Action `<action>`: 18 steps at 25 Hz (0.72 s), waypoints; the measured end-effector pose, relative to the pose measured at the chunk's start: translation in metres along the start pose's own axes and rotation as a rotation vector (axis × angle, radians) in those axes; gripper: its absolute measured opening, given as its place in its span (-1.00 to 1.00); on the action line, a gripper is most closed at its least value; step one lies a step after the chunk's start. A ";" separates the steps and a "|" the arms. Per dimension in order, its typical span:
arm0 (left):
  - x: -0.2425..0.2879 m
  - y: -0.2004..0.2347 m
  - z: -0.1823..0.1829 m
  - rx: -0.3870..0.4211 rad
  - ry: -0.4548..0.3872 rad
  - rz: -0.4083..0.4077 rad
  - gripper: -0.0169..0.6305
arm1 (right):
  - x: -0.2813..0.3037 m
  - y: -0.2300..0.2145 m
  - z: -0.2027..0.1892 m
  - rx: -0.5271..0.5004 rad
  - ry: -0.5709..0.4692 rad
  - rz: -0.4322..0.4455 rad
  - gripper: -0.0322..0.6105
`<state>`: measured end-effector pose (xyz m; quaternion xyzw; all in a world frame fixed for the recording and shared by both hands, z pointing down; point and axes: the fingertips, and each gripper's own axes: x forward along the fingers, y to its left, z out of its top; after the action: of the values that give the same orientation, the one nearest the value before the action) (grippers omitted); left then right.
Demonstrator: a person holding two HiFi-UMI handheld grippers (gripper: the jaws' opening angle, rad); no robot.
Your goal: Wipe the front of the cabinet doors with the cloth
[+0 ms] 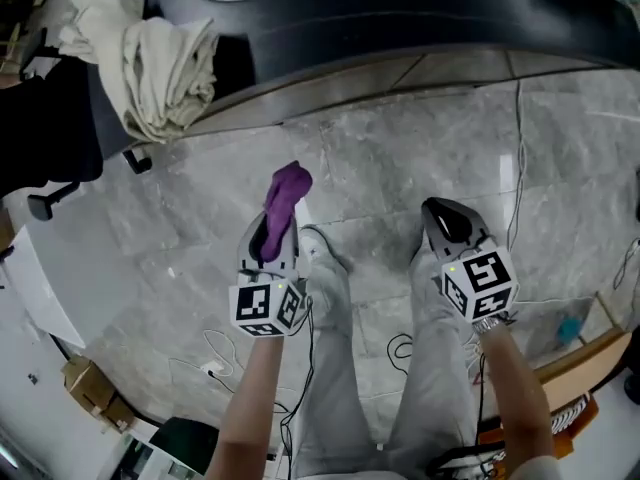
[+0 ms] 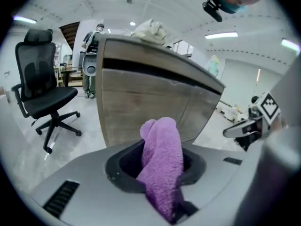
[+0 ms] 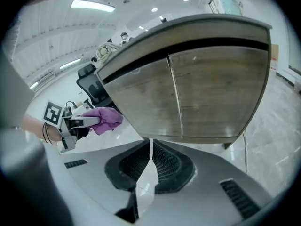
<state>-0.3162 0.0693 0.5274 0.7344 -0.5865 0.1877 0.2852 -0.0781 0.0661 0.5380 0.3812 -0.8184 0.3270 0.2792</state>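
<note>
The purple terry cloth [image 2: 162, 159] sits clamped in your left gripper [image 1: 281, 230], bunched into a thick roll that stands up out of the jaws and flops forward past their tips. It looks soft, light and limp, so expect it to fold under pressure rather than push back. The hold low on the roll looks sound, and the loose fluffy end beyond the jaws is the part to press flat on the wood. Its pile is plush and an even violet, with no mark that shows. Your right gripper [image 3: 149, 160] is off to its right, apart from it, with its jaws drawn together on nothing; only a sliver of floor shows between them. Both hang above the grey marble-look floor tiles [image 1: 400, 178], short of the cabinet and not touching it, so the wiping looks not yet begun. Ahead stand the two pale wood-grain cabinet doors [image 3: 211, 93], flat-fronted with no handle that you can see. They meet at a thin upright seam beneath a dark recess and a dark curved counter [image 1: 400, 13]. On the counter's left end lies a crumpled cream fabric bundle [image 1: 150, 53]. Further off to the left stands a black mesh office chair [image 2: 44, 91].
</note>
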 end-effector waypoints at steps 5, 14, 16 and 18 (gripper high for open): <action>-0.070 -0.092 0.078 -0.025 -0.060 -0.256 -0.61 | -0.086 0.024 0.058 -0.102 -0.049 0.086 -0.79; -0.222 -0.148 0.295 0.100 -0.381 -0.342 -0.61 | -0.291 0.090 0.215 -0.287 -0.339 0.126 -0.79; -0.259 -0.155 0.322 0.108 -0.426 -0.332 -0.61 | -0.332 0.104 0.233 -0.295 -0.376 0.099 -0.79; -0.291 -0.165 0.337 0.122 -0.452 -0.334 -0.61 | -0.368 0.119 0.247 -0.305 -0.418 0.083 -0.79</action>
<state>-0.2461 0.0981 0.0587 0.8598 -0.4939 0.0048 0.1297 -0.0221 0.1027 0.0835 0.3600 -0.9131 0.1253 0.1446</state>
